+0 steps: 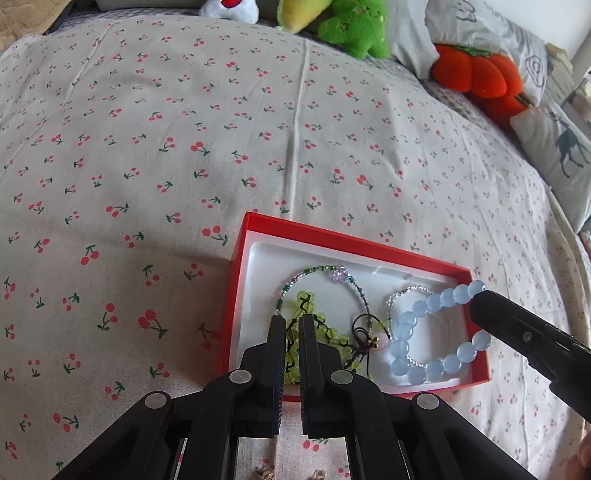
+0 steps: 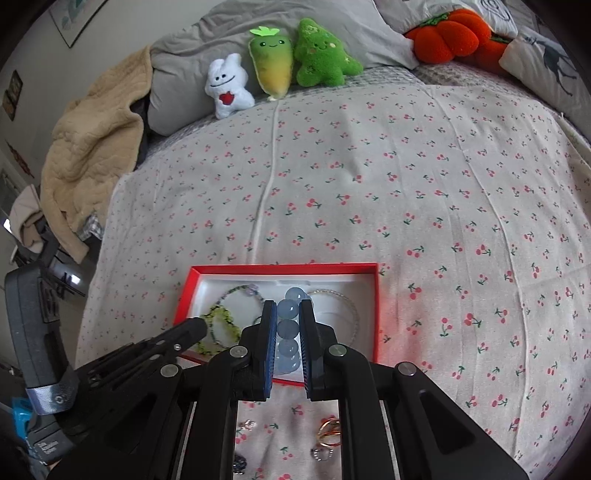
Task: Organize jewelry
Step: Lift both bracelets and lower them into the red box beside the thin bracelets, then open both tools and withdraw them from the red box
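R gripper [image 2: 287,332] clamped on blue bead bracelet [image 1: 436,332], over red jewelry box [image 1: 354,245] w/ white liner. L gripper [image 1: 291,332] just left of it, jaws together, over green bead bracelet [image 1: 314,332] in same box. Box sits on cherry-print bedsheet [image 2: 406,184]. Loose rings [image 2: 327,434] on sheet under R gripper. Far ahead: plush toys [image 2: 280,62], orange pumpkin plush [image 2: 447,35], beige blanket [image 2: 96,147] far left.

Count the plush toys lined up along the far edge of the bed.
4: white plush rabbit with red heart, yellow-green plush carrot, green plush tree, orange plush pumpkin, left to right in the right wrist view. Bedding may hide more.
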Demonstrator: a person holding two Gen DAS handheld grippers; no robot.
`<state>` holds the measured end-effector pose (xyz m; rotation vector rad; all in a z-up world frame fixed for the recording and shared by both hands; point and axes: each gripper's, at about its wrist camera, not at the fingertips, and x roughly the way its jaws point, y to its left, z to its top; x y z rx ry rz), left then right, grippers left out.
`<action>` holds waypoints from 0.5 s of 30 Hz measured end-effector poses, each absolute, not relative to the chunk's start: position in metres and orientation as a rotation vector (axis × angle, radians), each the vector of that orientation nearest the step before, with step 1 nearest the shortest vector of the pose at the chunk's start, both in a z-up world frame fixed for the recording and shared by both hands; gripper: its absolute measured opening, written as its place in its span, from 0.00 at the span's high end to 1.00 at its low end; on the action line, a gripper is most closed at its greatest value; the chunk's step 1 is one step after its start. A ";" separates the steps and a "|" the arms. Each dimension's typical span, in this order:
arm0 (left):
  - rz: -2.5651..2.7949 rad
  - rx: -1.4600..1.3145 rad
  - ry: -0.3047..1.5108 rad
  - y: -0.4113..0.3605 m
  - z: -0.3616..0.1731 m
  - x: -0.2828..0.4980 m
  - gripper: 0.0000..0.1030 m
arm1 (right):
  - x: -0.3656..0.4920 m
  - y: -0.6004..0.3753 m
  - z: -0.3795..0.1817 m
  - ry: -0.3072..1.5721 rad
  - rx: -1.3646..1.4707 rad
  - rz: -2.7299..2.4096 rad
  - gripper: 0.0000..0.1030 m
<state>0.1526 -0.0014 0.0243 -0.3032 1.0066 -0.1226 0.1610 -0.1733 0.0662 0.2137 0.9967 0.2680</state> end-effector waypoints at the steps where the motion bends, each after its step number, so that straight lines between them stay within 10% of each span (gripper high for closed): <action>1: -0.122 -0.301 1.006 -0.002 0.024 0.153 0.99 | 0.162 -0.176 0.063 1.001 0.202 0.250 0.88; 15: -0.120 -0.175 0.975 -0.018 0.034 0.148 0.86 | 0.165 -0.189 0.051 1.018 0.131 0.187 0.86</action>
